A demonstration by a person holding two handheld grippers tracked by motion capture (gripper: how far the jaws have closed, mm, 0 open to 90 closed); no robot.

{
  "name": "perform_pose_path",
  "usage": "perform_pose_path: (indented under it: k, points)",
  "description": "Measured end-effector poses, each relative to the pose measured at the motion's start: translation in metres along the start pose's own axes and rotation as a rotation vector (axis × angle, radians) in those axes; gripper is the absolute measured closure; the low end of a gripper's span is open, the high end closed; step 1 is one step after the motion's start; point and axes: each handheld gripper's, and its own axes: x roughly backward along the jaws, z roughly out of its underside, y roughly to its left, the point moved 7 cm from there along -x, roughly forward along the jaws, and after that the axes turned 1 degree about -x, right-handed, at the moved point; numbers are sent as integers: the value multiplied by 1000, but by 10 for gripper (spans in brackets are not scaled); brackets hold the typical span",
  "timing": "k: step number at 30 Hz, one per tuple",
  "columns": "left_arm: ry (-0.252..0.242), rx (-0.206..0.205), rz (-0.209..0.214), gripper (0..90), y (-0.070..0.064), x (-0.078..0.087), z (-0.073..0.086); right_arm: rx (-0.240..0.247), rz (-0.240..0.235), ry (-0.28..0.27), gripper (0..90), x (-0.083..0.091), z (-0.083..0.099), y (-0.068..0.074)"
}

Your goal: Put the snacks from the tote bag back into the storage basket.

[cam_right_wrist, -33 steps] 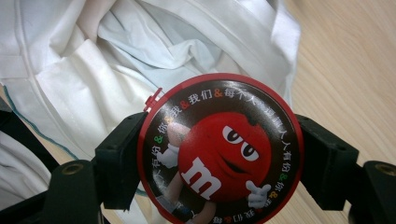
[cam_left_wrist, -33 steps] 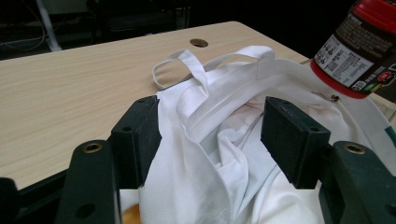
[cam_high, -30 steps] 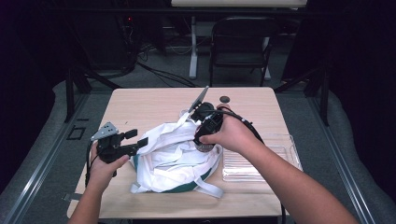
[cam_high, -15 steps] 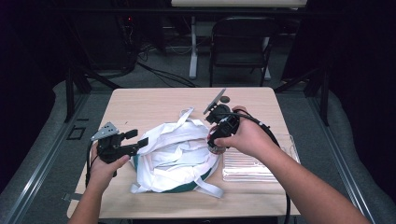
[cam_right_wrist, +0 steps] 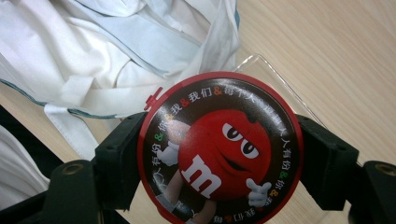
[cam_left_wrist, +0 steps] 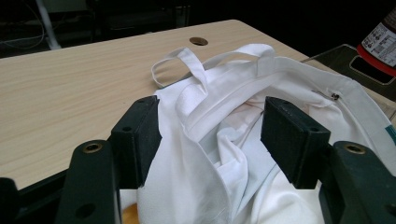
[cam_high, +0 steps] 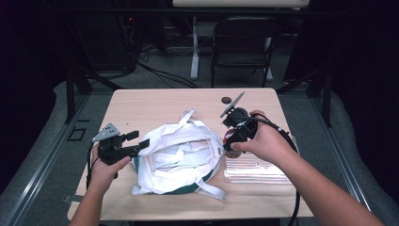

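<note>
A white cloth tote bag (cam_high: 176, 155) lies crumpled in the middle of the table, its mouth facing up. My left gripper (cam_high: 139, 138) sits at the bag's left rim. In the left gripper view it (cam_left_wrist: 210, 116) stands open, with the bag's rim and handle (cam_left_wrist: 187, 65) lying between the jaws. My right gripper (cam_high: 234, 137) hovers just right of the bag and is shut on a round candy tin (cam_right_wrist: 233, 116) with a red-rimmed lid showing a red cartoon character. The tin's side (cam_left_wrist: 383, 32) also appears at the top right of the left gripper view.
A clear plastic tray (cam_high: 256, 170) lies on the table right of the bag, below my right hand; its rim (cam_right_wrist: 280, 77) shows behind the tin. A cable hole (cam_high: 226, 100) marks the far table edge. A dark folding chair (cam_high: 242, 44) stands beyond the table.
My right gripper has carried the tin from above the bag's far right edge to the right and nearer the person, toward the clear tray. The left gripper has stayed put.
</note>
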Motion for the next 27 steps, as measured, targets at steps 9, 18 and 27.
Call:
perform_pose_path:
  k: [9,18,27]
  points:
    - [3,0,-2,374,0,0,0,-25,15,14,251,4,17,-11]
    - [7,0,-2,374,0,0,1,-44,17,17,251,4,23,-17]
    - [1,0,-2,374,0,0,0,-42,21,26,251,-2,23,-16]
